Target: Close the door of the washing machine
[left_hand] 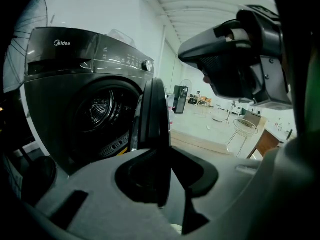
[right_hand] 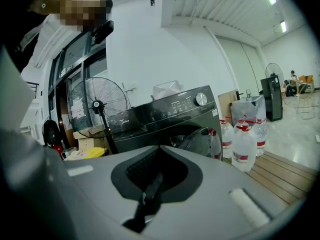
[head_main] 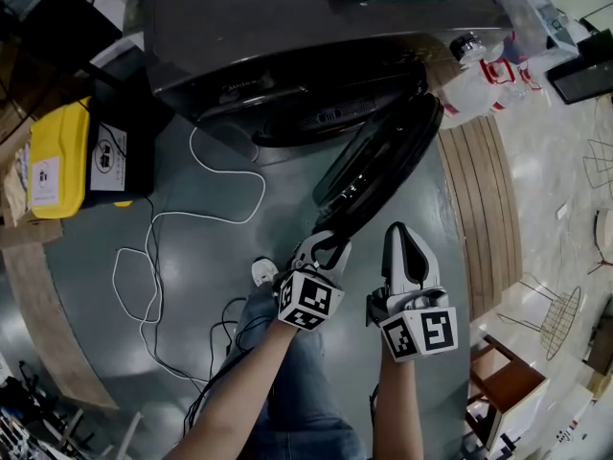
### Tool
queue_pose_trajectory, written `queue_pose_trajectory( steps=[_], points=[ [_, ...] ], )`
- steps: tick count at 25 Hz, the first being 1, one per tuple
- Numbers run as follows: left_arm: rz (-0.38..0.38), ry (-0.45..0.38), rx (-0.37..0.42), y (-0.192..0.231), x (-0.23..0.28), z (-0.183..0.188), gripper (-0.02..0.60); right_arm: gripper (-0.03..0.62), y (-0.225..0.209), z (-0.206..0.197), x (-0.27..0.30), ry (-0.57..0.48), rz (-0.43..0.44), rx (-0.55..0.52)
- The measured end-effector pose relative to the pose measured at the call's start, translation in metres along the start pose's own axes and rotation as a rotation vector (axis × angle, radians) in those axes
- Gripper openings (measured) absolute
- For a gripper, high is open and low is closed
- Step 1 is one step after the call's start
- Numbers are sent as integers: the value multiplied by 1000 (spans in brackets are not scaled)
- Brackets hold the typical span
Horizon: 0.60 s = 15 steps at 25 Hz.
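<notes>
My left gripper (head_main: pixel 326 245) has its jaws clenched on the rim of the round dark glass door (head_main: pixel 381 166), which stands swung wide open. Just beside it, my right gripper (head_main: pixel 403 241) is empty, jaws pressed together. Beyond both stands the dark grey front-loading washing machine (head_main: pixel 287 27).

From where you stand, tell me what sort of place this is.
Probably a big open workshop or test hall, not a home laundry room: the washing machine, door open, has loose white cable lying before it, with water jugs and a pedestal fan nearby.
</notes>
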<state>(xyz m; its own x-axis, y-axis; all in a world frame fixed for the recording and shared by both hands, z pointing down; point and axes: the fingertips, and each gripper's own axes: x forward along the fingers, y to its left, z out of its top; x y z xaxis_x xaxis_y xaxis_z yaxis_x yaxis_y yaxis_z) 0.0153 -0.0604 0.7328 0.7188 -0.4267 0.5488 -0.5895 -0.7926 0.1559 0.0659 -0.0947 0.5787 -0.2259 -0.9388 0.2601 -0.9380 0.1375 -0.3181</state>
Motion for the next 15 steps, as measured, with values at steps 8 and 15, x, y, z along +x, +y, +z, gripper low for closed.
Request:
queue_pose_trajectory(
  steps=[8,15],
  points=[
    [8,7,1,8,-1,1,81,12,3,-1,6,12,14,-1],
    [37,5,-31,38,-7,1,77,12,14,-2,14,18,36,2]
  ],
)
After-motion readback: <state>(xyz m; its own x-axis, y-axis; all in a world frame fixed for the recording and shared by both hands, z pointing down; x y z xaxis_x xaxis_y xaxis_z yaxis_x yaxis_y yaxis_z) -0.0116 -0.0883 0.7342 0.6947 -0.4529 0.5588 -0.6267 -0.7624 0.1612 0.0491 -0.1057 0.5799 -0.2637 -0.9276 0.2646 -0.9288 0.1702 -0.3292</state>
